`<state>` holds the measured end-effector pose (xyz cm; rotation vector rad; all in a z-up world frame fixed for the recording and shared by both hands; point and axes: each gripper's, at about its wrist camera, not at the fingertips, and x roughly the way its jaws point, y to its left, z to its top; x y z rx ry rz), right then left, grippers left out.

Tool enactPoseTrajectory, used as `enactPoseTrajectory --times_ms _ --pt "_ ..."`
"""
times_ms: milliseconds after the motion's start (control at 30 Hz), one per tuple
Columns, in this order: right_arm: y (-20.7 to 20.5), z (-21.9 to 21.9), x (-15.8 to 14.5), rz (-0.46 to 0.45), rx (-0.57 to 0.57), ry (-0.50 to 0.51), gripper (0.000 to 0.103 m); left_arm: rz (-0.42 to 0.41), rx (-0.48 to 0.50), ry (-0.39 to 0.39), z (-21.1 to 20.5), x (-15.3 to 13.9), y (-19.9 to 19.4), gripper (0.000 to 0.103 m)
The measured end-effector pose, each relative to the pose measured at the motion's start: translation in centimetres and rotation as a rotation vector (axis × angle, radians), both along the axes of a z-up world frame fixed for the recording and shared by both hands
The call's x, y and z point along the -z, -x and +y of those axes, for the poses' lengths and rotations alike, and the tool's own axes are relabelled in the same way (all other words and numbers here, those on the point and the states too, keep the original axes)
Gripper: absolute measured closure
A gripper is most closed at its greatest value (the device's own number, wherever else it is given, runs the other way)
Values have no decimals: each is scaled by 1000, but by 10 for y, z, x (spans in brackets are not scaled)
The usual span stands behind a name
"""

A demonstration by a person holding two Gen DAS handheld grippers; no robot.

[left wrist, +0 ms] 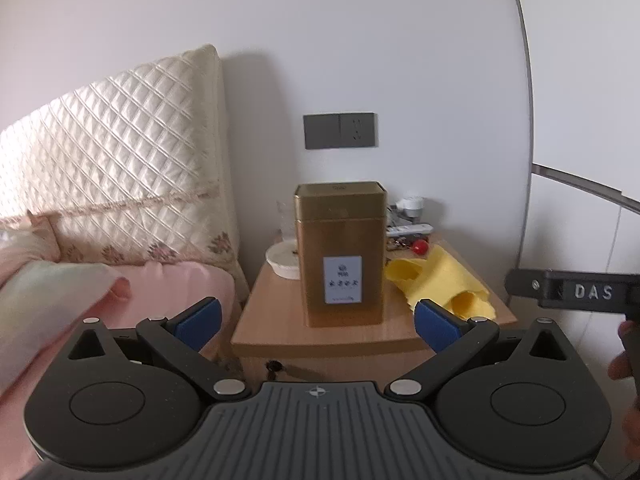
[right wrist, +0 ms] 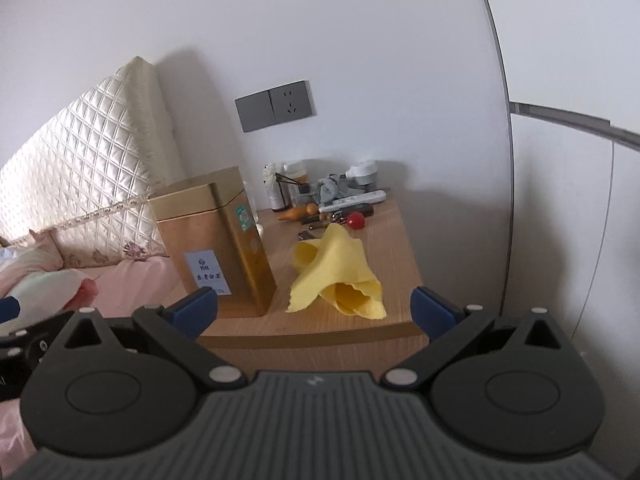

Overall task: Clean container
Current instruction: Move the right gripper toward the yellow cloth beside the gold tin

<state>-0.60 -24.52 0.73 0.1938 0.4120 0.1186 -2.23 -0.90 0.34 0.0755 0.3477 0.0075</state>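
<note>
A tall gold tin [left wrist: 341, 252] with a white label stands upright on the wooden nightstand [left wrist: 280, 320], lid on. A crumpled yellow cloth [left wrist: 440, 280] lies to its right. My left gripper [left wrist: 318, 322] hangs open in front of the tin, short of the table's front edge, nothing between its blue pads. In the right wrist view the tin [right wrist: 216, 248] is at the left and the yellow cloth [right wrist: 340, 276] sits straight ahead. My right gripper [right wrist: 314, 310] is open and empty, a little in front of the cloth.
A quilted cream headboard [left wrist: 112, 152] and pink bedding [left wrist: 160, 292] border the nightstand's left side. Behind the tin stand a white dish [left wrist: 282, 258], small bottles [right wrist: 288, 188], a white remote [right wrist: 356, 200] and a red ball [right wrist: 355, 221]. A grey wall socket [left wrist: 340, 130] is above.
</note>
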Motion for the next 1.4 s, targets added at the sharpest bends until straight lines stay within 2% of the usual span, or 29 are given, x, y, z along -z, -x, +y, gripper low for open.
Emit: enactPoseTrajectory --times_ms 100,300,867,1000,1400 --pt "3 0 -3 -10 2 4 0 5 9 -4 0 -1 2 0" --pt "-2 -1 1 35 14 8 0 5 -10 14 5 -3 4 0" --pt "-4 -1 -3 40 16 7 0 -9 4 36 10 1 6 0" --pt "-6 -1 -5 40 21 4 0 -16 13 63 12 2 5 0" --pt "-23 2 -17 35 -16 -18 0 -34 -57 88 27 -4 -8 0"
